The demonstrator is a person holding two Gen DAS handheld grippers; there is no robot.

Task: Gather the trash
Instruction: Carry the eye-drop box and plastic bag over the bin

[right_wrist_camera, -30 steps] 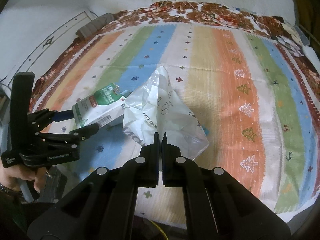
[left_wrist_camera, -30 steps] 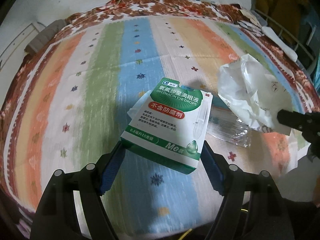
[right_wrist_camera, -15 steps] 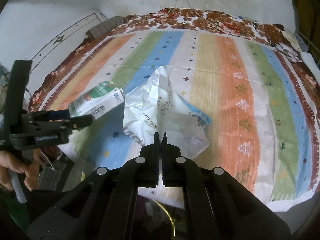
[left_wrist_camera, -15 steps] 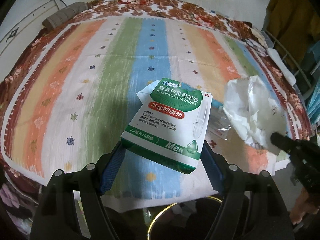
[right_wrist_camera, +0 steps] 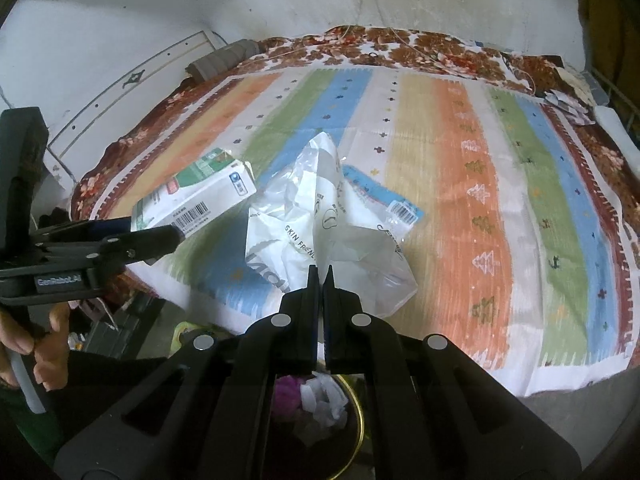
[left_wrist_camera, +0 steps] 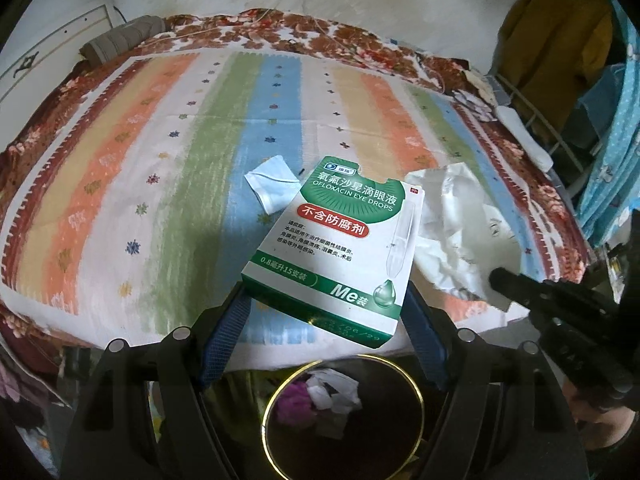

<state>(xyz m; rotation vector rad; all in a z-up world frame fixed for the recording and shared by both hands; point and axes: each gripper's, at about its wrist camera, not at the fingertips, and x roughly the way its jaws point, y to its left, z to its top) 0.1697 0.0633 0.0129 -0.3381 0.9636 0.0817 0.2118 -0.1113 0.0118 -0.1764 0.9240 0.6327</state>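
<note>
While both handheld grippers hang over the near edge of a bed, the far left of the scene shows a grey rolled cloth (left_wrist_camera: 120, 38) lying at the head of the bed, close to the white wall. Spread across the mattress is a striped bedspread (left_wrist_camera: 160, 152) in orange, green, blue and cream bands with a brown floral border.

On its blue band lies a small folded white paper wrapper (left_wrist_camera: 270, 188), loose and touched by neither tool. Just to the right, the left gripper (left_wrist_camera: 326, 308) has its blue-padded fingers (left_wrist_camera: 224, 332) spread wide and pressed against the two sides of a green and white cardboard eye-drop box (left_wrist_camera: 340, 240), holding it lifted clear of the bedspread. The right wrist view shows the same box (right_wrist_camera: 196, 196) from its barcode side.

Below the box, off the bed's edge, stands a dark round trash bin with a gold rim (left_wrist_camera: 344, 416); crumpled white paper and something purple lie inside it. The box's lower edge hangs nearly over the bin's far rim.

Further right, the right gripper (right_wrist_camera: 321, 276) has its black jaws pressed together on the near edge of a crumpled translucent white plastic bag (right_wrist_camera: 320, 220) printed with dark lettering, which stands up in a peak above the bedspread. A flat blue and clear plastic packet (right_wrist_camera: 384, 200) lies just behind the bag. At the far right, yellow and blue fabric hangs beside the bed.
</note>
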